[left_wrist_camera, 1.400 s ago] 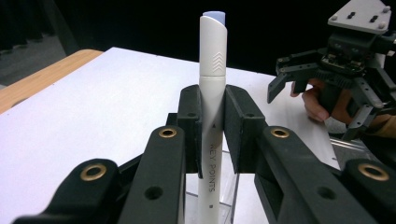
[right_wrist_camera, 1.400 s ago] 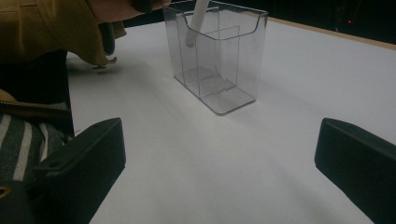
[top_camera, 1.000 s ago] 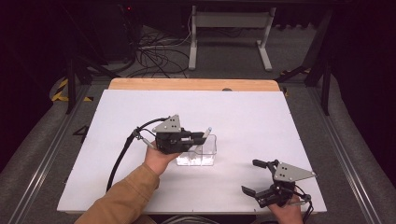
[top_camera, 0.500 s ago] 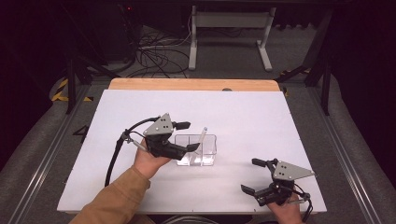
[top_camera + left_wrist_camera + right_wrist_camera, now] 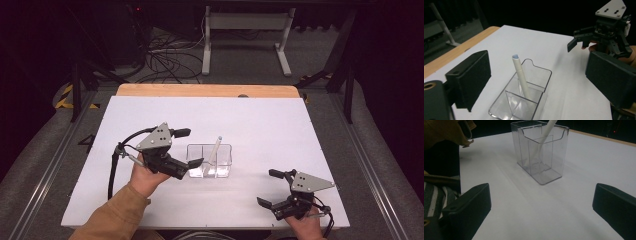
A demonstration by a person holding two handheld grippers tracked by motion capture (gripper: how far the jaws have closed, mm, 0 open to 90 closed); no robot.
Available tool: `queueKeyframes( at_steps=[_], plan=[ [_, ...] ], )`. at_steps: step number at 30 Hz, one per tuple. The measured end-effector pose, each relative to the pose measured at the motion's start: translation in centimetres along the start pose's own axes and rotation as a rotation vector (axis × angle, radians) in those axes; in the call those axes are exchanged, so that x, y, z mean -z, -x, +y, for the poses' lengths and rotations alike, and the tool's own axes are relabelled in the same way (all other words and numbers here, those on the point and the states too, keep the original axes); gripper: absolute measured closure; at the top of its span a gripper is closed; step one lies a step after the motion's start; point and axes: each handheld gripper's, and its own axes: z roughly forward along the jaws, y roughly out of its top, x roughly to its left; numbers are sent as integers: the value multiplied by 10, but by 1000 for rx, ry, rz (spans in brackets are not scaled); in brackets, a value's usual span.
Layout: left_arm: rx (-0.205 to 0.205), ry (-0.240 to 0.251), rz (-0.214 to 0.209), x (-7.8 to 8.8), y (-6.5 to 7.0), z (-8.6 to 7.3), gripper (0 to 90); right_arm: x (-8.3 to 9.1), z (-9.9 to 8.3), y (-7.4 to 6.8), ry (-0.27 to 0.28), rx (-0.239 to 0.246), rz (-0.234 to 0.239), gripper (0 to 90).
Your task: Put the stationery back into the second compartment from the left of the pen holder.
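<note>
Standing tilted in the clear plastic holder (image 5: pixel 210 161), the white pen (image 5: pixel 215 152) has evidently been let go, so the step in hand is judged to be the release after placement. The left gripper (image 5: pixel 194 148) is seen just beside the holder's left end, its jaws having just been opening; they now stand wide apart with nothing between them, and in the left gripper view the pen (image 5: pixel 522 78) rises free between the two black pads without being touched. The right gripper (image 5: pixel 267 188) is held near the front right edge of the table (image 5: pixel 260 120), well apart from the holder, its jaws likewise spread and empty.

The next move is judged to call for a clean withdrawal of the left gripper, up and away, so that neither the pen's top nor the light holder is knocked.

The holder (image 5: pixel 540 152) is a transparent, hard-walled rectangular box with an inner divider and a notched front wall; it is glossy and probably slides easily on the smooth matt white tabletop. The pen (image 5: pixel 544 138) is a slim, smooth cylinder, leaning with its foot in one compartment, on the holder's floor. The gripper pads look dull and black.
</note>
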Motion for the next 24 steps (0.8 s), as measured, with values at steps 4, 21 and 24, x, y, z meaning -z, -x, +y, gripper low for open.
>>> queueKeyframes(
  at_steps=[4,21,24],
  plan=[
    [37,25,13,14,-1,-9,8,1,0,0,4,4,-11,24],
    [130,-54,97,66,-6,-74,2,2,0,1,2,-2,-32,23],
    [148,-78,101,68,-2,-85,2,2,0,1,5,-3,-30,23]
  ],
)
